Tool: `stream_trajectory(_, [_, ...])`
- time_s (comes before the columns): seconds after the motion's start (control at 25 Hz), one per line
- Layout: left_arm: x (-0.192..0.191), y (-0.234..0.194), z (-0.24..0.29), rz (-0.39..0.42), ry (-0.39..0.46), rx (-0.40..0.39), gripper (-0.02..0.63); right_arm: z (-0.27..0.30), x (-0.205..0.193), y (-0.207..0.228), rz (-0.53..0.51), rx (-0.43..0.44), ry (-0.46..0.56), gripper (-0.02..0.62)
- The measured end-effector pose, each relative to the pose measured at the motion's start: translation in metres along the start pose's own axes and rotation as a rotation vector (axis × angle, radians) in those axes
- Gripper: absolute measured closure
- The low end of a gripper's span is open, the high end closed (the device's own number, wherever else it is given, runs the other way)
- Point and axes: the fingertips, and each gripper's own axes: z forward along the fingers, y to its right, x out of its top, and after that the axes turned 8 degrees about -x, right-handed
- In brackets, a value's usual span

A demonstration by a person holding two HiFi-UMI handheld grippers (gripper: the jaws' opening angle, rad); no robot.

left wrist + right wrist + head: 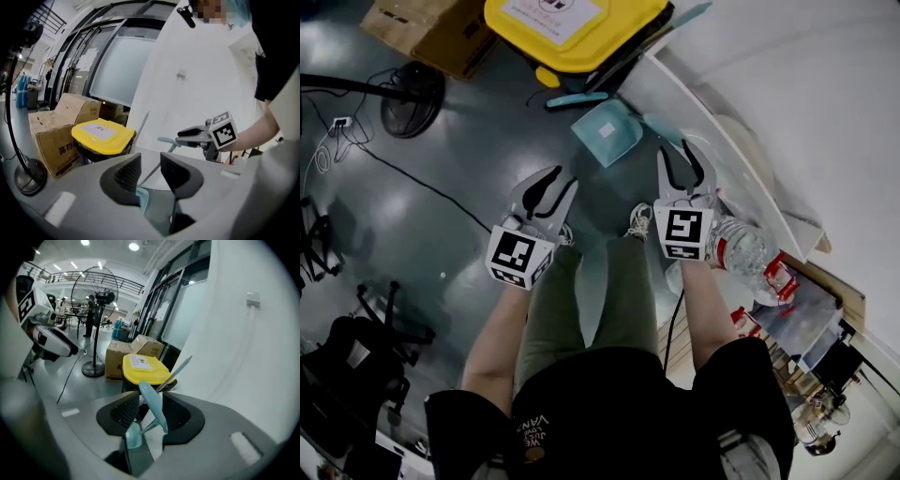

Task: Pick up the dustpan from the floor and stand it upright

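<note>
The teal dustpan (607,131) stands upright on the grey floor beside the white wall, its handle (577,97) rising toward the yellow bin. In the right gripper view the handle (152,401) shows in the gap between the jaws, with space on both sides and no pad pressing on it. My right gripper (674,150) is open, just right of the pan and apart from it. My left gripper (561,176) is open and empty, short of the pan on its left. In the left gripper view the pan (159,211) lies below the jaws, and the right gripper (193,136) hovers by the handle top (166,140).
A black bin with a yellow lid (572,28) stands behind the dustpan, with a long broom shaft (176,371) leaning from it. Cardboard boxes (431,28), a fan base (412,98) and cables (403,169) lie to the left. The curved white wall (787,112) runs on the right.
</note>
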Motion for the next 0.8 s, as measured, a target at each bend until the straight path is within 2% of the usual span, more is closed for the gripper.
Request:
stream_trajectory(0.12, [0.021, 0.008, -0.002, 0.021, 0.005, -0.009, 0.463, -0.021, 0.017, 0.011, 0.09, -0.016, 0.012, 0.465])
stream_trajectory(0.44, [0.099, 0.042, -0.02, 0.149, 0.069, -0.049, 0.463, -0.087, 0.075, 0.052, 0.304, -0.031, 0.087, 0.466])
stream_trajectory(0.8, [0.161, 0.085, -0.06, 0.211, 0.132, -0.082, 0.463, -0.176, 0.128, 0.077, 0.338, -0.062, 0.204, 0.469])
